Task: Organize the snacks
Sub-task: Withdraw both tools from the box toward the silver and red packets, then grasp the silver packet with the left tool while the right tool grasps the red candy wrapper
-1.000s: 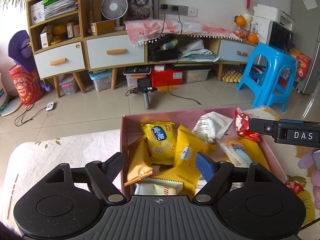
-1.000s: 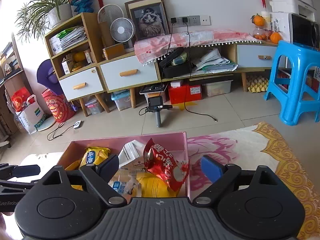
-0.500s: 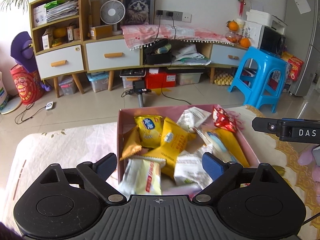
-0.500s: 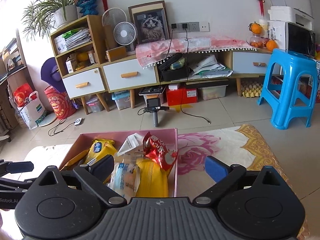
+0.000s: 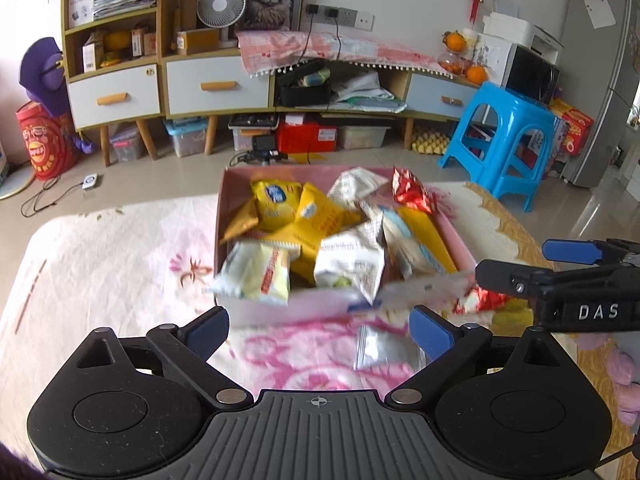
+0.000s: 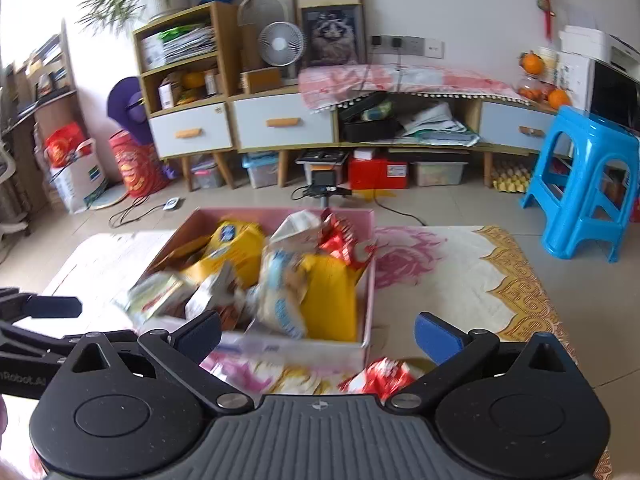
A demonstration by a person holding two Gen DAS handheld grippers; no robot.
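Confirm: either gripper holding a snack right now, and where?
Nothing held. Left gripper and right gripper jaws are opening, fingers gripping nothing; snacks sit in the pink box.

A: Light check. Bright, even daylight in both views; white wall nearly blown out, soft sheen on the floor tiles at right.

B: Shadows?

A: Faint. Only a soft one under the pink box on the patterned cloth.

B: Sharpness?

A: Background furniture crisp in the left view, softer in the right. Snack packets smeared by motion blur, worst at the box's near edge.

B: Edges?

A: Strong fisheye bowing; dark vignette in the corners.
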